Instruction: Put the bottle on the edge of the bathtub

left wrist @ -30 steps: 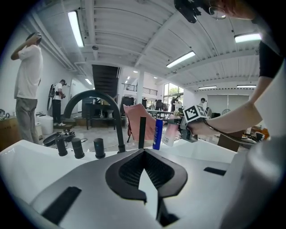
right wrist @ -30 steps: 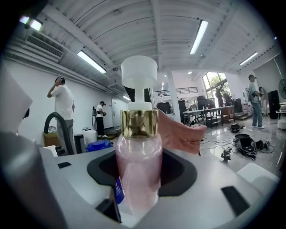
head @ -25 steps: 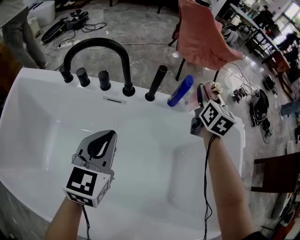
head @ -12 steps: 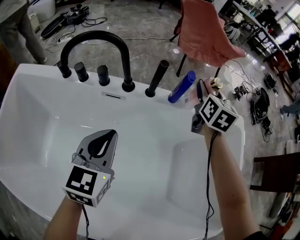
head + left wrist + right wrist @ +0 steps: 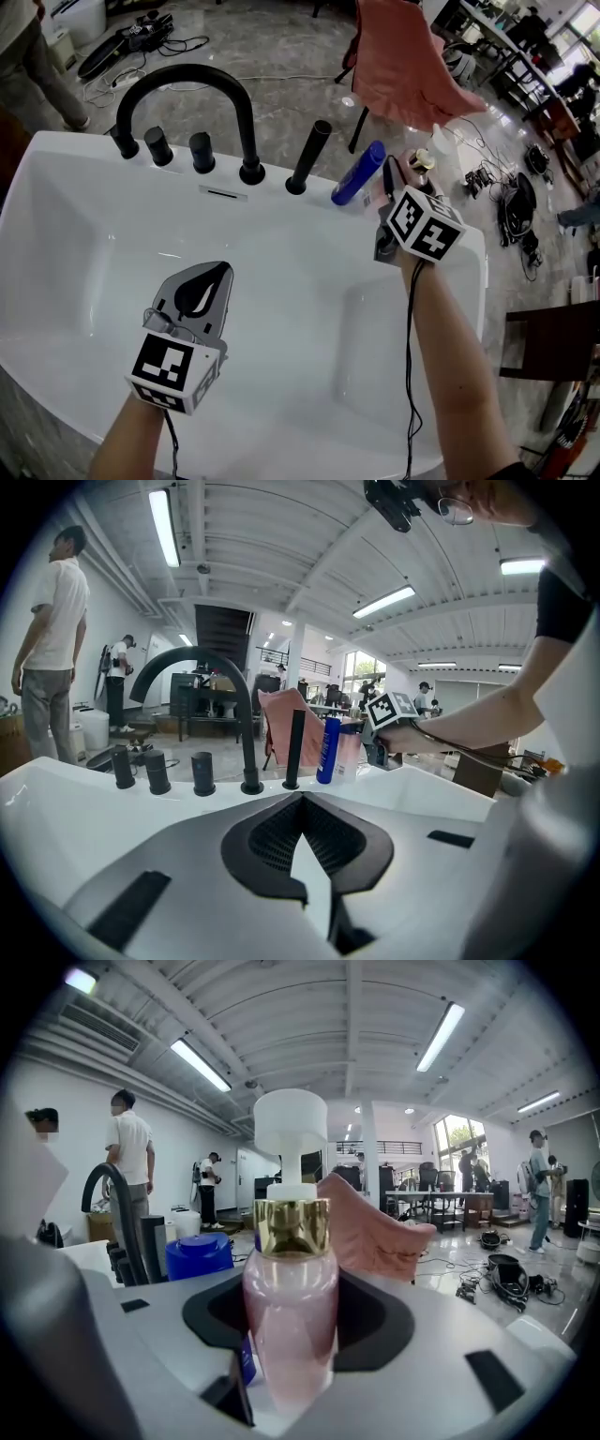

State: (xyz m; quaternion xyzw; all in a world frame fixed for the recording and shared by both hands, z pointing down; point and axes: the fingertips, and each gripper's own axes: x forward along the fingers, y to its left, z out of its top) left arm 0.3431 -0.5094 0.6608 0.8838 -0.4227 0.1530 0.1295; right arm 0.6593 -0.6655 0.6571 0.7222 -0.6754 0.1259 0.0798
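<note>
Blue bottle just left of pink bottle; right claw opening round it at bathtub far edge; left claw closed, empty.

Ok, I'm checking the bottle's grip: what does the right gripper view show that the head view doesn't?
Right gripper view only: the body of the pink bottle between the opening jaws of the right hand-held gripper. Head view only: the basin of the bathtub and the left hand-held gripper. Both: the blue bottle and pink cloth.
</note>
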